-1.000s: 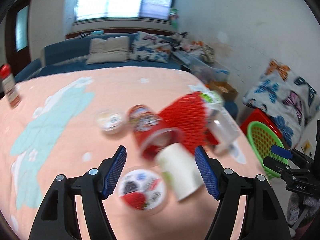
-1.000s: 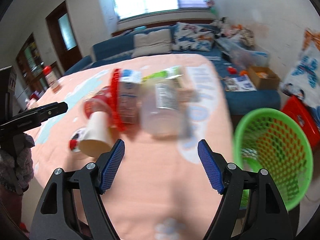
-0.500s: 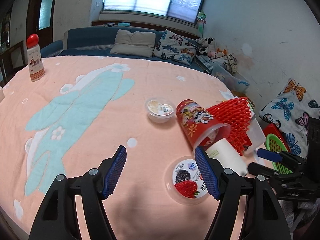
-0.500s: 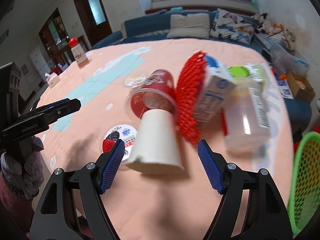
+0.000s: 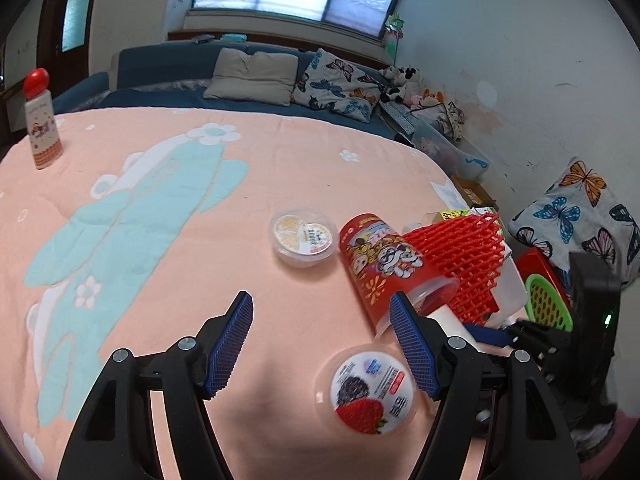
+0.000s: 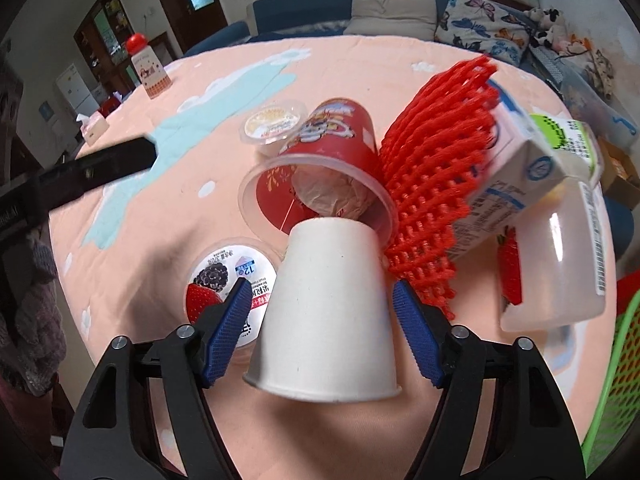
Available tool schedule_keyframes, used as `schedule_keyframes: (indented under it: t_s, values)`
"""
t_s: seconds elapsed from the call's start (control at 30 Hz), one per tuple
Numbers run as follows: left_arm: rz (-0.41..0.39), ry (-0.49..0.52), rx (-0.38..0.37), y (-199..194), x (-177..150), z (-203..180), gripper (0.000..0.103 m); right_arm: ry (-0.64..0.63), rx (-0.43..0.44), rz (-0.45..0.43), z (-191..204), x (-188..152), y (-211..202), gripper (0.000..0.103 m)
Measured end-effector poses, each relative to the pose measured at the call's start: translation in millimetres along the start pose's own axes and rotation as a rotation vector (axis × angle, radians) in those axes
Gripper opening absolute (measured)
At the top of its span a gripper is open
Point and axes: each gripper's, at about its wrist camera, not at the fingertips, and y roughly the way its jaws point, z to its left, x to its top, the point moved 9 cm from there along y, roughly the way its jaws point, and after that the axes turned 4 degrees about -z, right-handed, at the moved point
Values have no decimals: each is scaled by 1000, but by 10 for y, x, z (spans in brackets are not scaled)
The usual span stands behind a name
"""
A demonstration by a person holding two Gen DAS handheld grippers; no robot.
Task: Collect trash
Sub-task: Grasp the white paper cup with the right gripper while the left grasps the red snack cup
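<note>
Trash lies in a heap on the pink table cloth [image 5: 160, 208]. A white paper cup [image 6: 328, 312] lies on its side between the open jaws of my right gripper [image 6: 322, 334]; the pads stand apart from it. Behind it lie a red printed cup [image 6: 324, 168], red foam netting [image 6: 436, 184], a milk carton [image 6: 516, 176] and a clear plastic bottle [image 6: 560, 264]. A berry yogurt tub [image 5: 372, 388] and a yellow-lidded tub [image 5: 303, 236] sit nearby. My left gripper [image 5: 322, 344] is open and empty over the cloth, left of the heap.
A green mesh basket [image 6: 624, 368] stands off the table's right edge and also shows in the left wrist view [image 5: 546, 304]. A red-capped bottle [image 5: 40, 120] stands at the far left. A blue sofa [image 5: 168, 68] with cushions lies behind the table.
My right gripper has swung left from the basket side and closed in on the white paper cup, which now lies between its jaws. My left gripper has shifted left of the heap.
</note>
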Motion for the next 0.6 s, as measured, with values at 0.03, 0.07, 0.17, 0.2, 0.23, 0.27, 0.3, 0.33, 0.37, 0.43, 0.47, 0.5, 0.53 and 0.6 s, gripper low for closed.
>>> schedule_keyframes:
  t_s: [0.03, 0.07, 0.17, 0.2, 0.23, 0.27, 0.3, 0.33, 0.37, 0.43, 0.47, 0.5, 0.53, 0.6]
  values:
    - [5, -1, -4, 29, 16, -20, 68, -2, -2, 6, 3, -4, 27, 66]
    - [13, -3, -11, 67, 35, -53, 68, -3, -7, 12, -3, -18, 50, 64]
    - [49, -29, -55, 207, 85, -178, 72, 7, 4, 12, -16, -64, 35, 64]
    - [58, -37, -66, 248, 101, -203, 74, 9, 7, 11, -23, -81, 18, 64]
    - [78, -55, -83, 324, 121, -251, 76, 8, 9, 8, -36, -103, -12, 64]
    - [91, -65, -93, 373, 131, -279, 76, 6, 8, 5, -49, -127, -40, 64]
    - [103, -73, -103, 432, 144, -318, 76, 5, 6, 1, -69, -156, -79, 64]
    - [117, -77, -110, 507, 162, -365, 76, 6, 6, -4, -84, -186, -113, 64]
    - [128, -79, -115, 564, 173, -402, 76, 8, 8, -8, -103, -213, -151, 64]
    - [157, -87, -123, 702, 183, -474, 76, 12, 12, -16, -138, -277, -227, 64]
    - [168, -92, -123, 757, 189, -484, 76, 13, 14, -22, -157, -307, -267, 64]
    - [182, -98, -117, 829, 194, -499, 76, 16, 16, -27, -175, -333, -304, 64]
    - [193, -98, -112, 889, 206, -511, 76, 19, 17, -29, -199, -349, -333, 64]
    - [218, -93, -94, 1013, 212, -523, 76, 27, 20, -37, -234, -389, -395, 64]
